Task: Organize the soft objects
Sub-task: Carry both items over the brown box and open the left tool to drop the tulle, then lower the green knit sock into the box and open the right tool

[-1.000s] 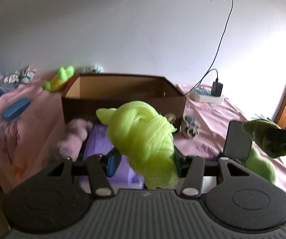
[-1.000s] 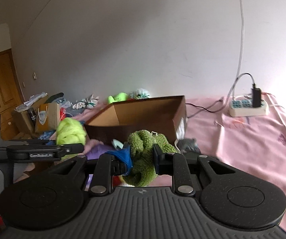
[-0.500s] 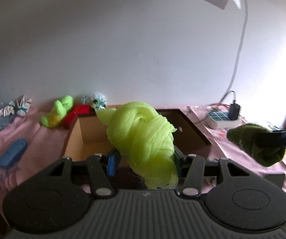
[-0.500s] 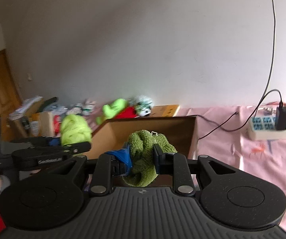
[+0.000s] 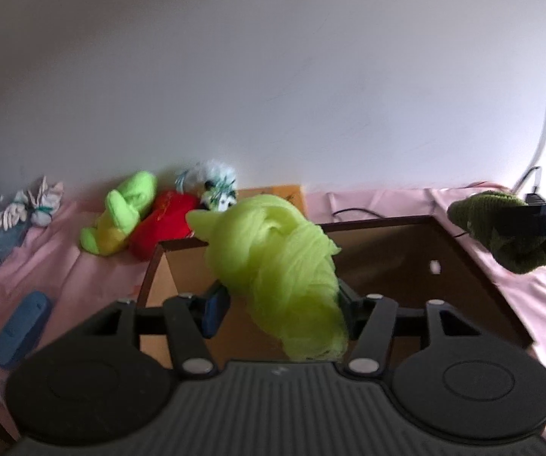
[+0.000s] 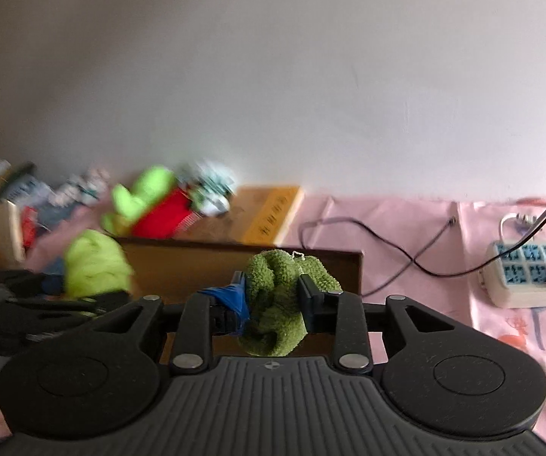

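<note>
Gauzy lime knotted cloth (image 5: 284,273) and nubby green terry bundle (image 6: 278,300) above cardboard box (image 5: 470,266).

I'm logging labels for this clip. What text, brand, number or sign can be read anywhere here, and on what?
No text can be read with certainty.
Flat cardboard piece behind the cardboard box: dark printed characters, too blurred to read.
Red soft item: faint gold marks, unreadable.
Power strip: blue socket faces, no legible words.
Right gripper base: a small round emblem, no letters.
</note>
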The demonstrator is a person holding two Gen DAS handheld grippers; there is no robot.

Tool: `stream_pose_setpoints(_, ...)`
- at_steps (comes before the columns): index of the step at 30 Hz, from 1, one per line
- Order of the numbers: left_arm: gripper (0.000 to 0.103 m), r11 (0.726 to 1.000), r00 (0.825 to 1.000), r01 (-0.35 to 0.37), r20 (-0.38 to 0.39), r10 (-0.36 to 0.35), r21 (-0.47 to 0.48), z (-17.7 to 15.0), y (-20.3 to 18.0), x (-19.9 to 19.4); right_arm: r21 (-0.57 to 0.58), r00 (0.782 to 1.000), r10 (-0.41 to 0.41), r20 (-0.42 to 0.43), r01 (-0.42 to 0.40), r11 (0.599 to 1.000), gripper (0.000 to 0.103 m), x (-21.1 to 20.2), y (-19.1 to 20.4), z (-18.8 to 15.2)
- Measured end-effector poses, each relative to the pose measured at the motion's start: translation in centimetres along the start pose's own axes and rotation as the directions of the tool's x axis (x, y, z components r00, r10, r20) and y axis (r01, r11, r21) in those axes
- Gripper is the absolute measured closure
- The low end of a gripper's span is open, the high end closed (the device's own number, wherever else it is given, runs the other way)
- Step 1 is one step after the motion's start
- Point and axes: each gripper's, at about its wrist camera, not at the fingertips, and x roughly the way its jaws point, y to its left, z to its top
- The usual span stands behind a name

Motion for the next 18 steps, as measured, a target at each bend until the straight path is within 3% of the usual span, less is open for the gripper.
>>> stream_pose_setpoints(2, 0.039, 1.0, 1.0, -0.006, -0.031, 0.006, -0.018, 0.2, 0.6, 1.9, 0.026, 0.998, -0.014, -0.054, 0.016, 1.0, 0.089, 2.2, -0.5, -0.1)
stream_pose_setpoints(6, 0.036, 0.997, 0.993, -0.021, -0.118, 0.012, -0.071, 0.1, 1.9, 5.0, 0.168, 0.992, 0.036, -0.119, -0.016, 0.986, 0.09, 4.2, -2.5, -0.7)
stream_pose_setpoints(8, 0.029, 0.995, 0.989, -0.018, -0.147, 0.004, -0.1, -0.2, 2.6, 5.8, 0.2, 0.993, 0.061, -0.103, -0.039, 0.979, 0.089, 4.1, -2.8, -0.7)
stream_pose_setpoints(15, 0.029, 0.992, 0.986, -0.004, -0.163, -0.017, -0.127, -0.7, 3.1, 5.8, 0.187, 0.995, 0.088, -0.043, -0.079, 0.979, 0.085, 1.5, -2.6, -0.7)
stream_pose_setpoints(18, 0.029, 0.993, 0.989, -0.004, -0.146, -0.013, -0.116, -0.7, 2.6, 4.5, 0.238, 0.992, 0.118, -0.035, -0.106, 0.965, 0.085, 0.4, -2.9, -0.7)
